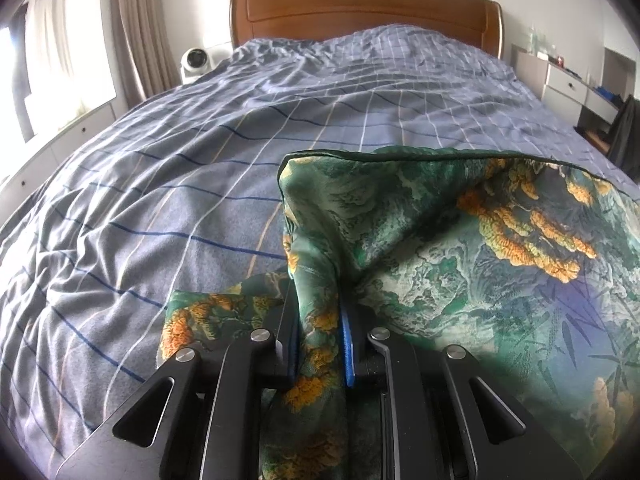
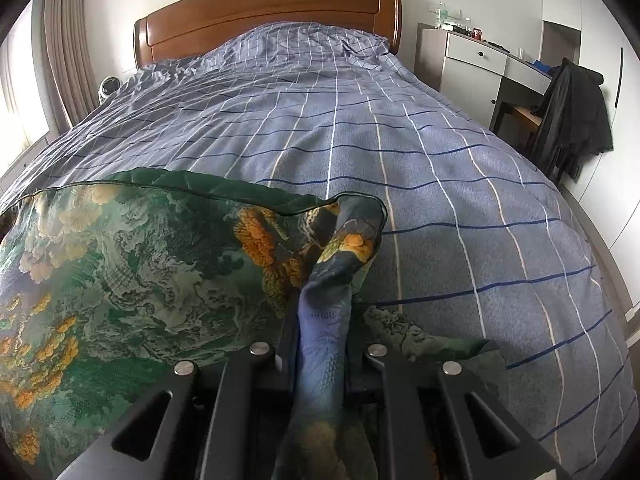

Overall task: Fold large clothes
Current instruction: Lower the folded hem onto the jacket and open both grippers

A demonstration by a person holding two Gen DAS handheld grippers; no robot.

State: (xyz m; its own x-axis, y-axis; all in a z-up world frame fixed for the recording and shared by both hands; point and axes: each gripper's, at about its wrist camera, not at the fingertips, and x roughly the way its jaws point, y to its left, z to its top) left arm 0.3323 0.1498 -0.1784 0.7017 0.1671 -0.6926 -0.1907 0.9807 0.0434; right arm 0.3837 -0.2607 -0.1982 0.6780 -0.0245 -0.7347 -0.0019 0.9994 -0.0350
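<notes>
A large green garment (image 1: 460, 264) printed with orange and teal landscape patterns lies on the near part of the bed, its dark piped edge folded across the far side. My left gripper (image 1: 318, 304) is shut on a bunched left corner of it, cloth squeezed between the blue pads (image 1: 347, 344). In the right wrist view the same garment (image 2: 132, 264) spreads to the left. My right gripper (image 2: 320, 308) is shut on its bunched right corner, and the cloth hides the fingertips.
The bed's blue checked duvet (image 2: 440, 168) stretches ahead to a wooden headboard (image 2: 272, 8). A white fan (image 1: 196, 60) and curtains (image 1: 140, 28) stand at the left. At the right are a white drawer unit (image 2: 472, 64) and a chair with a dark jacket (image 2: 572, 116).
</notes>
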